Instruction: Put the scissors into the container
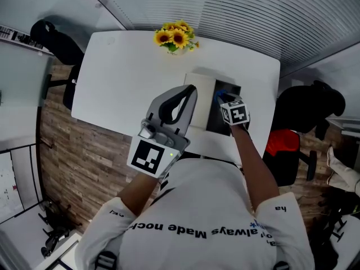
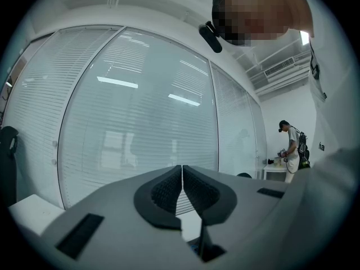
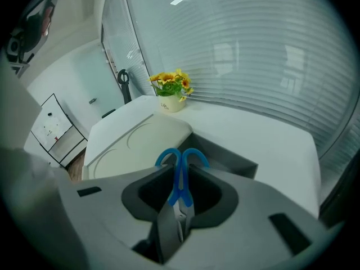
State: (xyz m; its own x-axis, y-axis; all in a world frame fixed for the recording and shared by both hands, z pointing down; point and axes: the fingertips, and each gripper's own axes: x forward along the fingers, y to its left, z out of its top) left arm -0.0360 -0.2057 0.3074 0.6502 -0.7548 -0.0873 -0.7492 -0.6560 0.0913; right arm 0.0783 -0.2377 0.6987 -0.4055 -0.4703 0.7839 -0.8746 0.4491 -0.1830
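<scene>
Your right tool clenched the blue-handled steel scissors, long axis running along the jaws, handles leading, angled down over the dark grey box container on the white table. Your left tool, pressed together on nothing, hung farther off. The container's floor was hidden behind the jaws.

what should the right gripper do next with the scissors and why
Probably lower the right gripper a little, straight toward the open side of the dark container. Its jaws are clamped on the blue-handled scissors, handles leading, and these appear to hang above the container's rim rather than inside it. The cream lid lies off to the left, out of the way.
</scene>
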